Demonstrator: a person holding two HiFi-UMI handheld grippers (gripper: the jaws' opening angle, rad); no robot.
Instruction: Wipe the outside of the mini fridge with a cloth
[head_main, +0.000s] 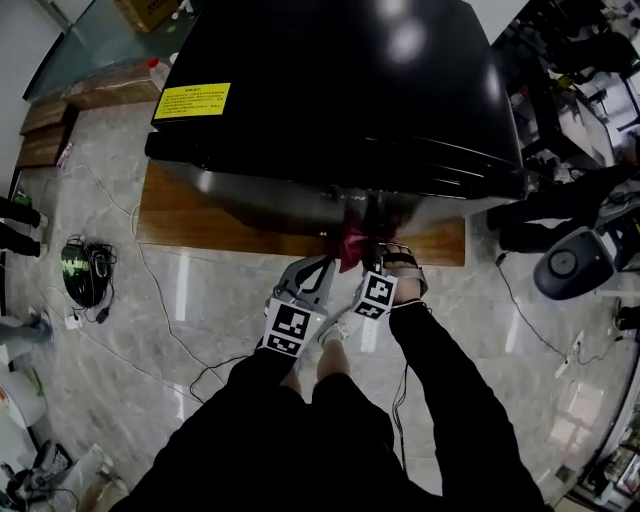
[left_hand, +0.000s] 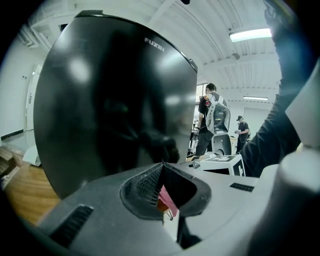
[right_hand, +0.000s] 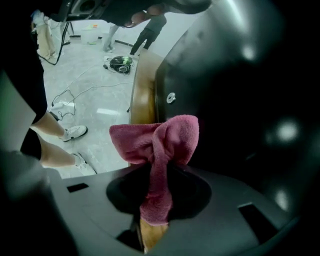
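Observation:
The black glossy mini fridge (head_main: 340, 90) stands on a low wooden platform (head_main: 200, 215). My right gripper (head_main: 368, 256) is shut on a bunched pink cloth (head_main: 352, 243), which is held against the lower front of the fridge. In the right gripper view the cloth (right_hand: 160, 142) bulges out above the closed right gripper (right_hand: 152, 200), with the dark fridge wall (right_hand: 240, 75) just to its right. My left gripper (head_main: 322, 266) hangs close beside it on the left, shut and holding nothing. In the left gripper view its tips (left_hand: 162, 166) point at the fridge door (left_hand: 115, 100).
A yellow label (head_main: 192, 100) sits on the fridge top. Cables (head_main: 150, 290) and a black device (head_main: 85, 270) lie on the tiled floor at left. A round grey machine (head_main: 570, 262) stands at right. People (left_hand: 206, 117) stand far behind. My feet (head_main: 335, 335) are just under the grippers.

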